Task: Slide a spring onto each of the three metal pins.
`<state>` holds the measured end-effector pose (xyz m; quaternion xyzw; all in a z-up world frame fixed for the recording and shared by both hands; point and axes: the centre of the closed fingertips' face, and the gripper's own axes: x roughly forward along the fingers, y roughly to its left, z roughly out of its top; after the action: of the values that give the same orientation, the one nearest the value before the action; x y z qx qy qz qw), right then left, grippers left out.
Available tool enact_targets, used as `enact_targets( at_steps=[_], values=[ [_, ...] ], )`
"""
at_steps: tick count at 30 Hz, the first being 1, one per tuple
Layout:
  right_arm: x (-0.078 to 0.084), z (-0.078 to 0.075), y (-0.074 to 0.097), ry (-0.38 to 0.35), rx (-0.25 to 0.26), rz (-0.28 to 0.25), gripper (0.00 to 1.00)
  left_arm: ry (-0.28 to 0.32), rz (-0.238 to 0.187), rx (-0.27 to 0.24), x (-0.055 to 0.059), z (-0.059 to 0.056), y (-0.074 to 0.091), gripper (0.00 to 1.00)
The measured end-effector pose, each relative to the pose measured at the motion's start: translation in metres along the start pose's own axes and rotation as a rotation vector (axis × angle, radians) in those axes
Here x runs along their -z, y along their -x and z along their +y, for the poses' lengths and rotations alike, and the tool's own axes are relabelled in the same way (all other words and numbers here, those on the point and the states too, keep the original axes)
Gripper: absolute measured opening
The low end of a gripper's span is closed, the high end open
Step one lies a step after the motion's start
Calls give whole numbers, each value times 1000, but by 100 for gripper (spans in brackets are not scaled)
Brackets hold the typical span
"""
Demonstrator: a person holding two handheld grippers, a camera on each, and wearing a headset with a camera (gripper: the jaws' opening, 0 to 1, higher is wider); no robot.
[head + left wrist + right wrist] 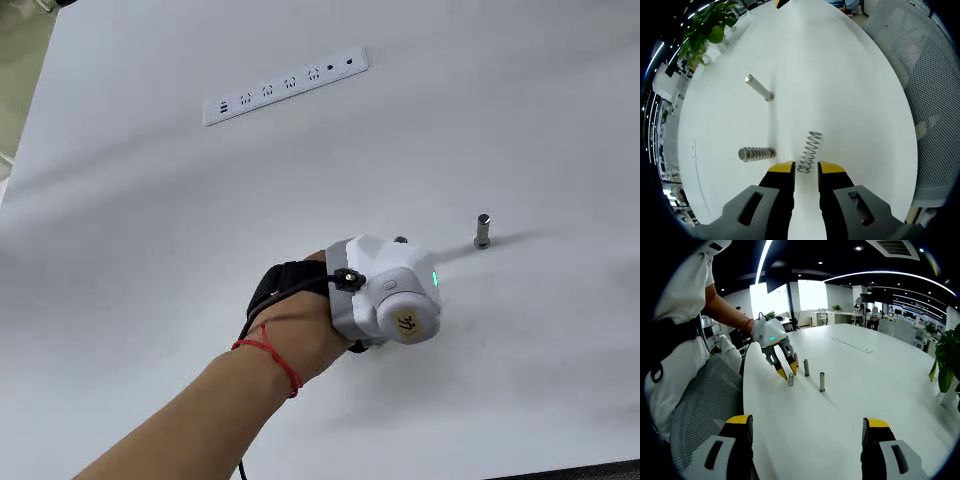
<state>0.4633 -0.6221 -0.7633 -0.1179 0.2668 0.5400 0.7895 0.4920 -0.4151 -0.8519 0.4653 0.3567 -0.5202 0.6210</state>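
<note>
A loose spring [809, 149] sticks out forward from between the yellow tips of my left gripper [805, 169], whose jaws stand close together on its near end. From the right gripper view, that left gripper [787, 373] points down at the table and the spring [791, 379] reaches the tabletop. A pin wearing a spring [756, 154] stands just left of it. A bare metal pin [760, 88] stands farther off, also seen upright [483, 230] right of the left gripper [388, 292]. My right gripper [807, 425] is wide open, holds nothing and is well back from the pins.
A white power strip [285, 85] lies far back on the white table [150, 250]. A grey mesh chair [920, 90] stands by the table's edge, and a potted plant [707, 32] sits at the far end.
</note>
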Motion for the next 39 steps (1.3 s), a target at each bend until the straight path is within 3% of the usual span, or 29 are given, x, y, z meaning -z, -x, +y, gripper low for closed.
enact_targets(
  at_steps=[6, 18, 24, 39],
  values=[
    [0, 0, 2, 1, 1, -5, 90, 20, 13, 8, 2, -6, 0, 7],
    [1, -1, 2, -1, -1, -6, 90, 76, 12, 9, 3, -5, 2, 7],
    [-2, 1, 0, -3, -2, -9, 89, 141, -22, 23, 2, -9, 2, 7],
    [-9, 8, -8, 5, -22, -4, 88, 160, -69, 23, -4, -19, 9, 7]
  ],
)
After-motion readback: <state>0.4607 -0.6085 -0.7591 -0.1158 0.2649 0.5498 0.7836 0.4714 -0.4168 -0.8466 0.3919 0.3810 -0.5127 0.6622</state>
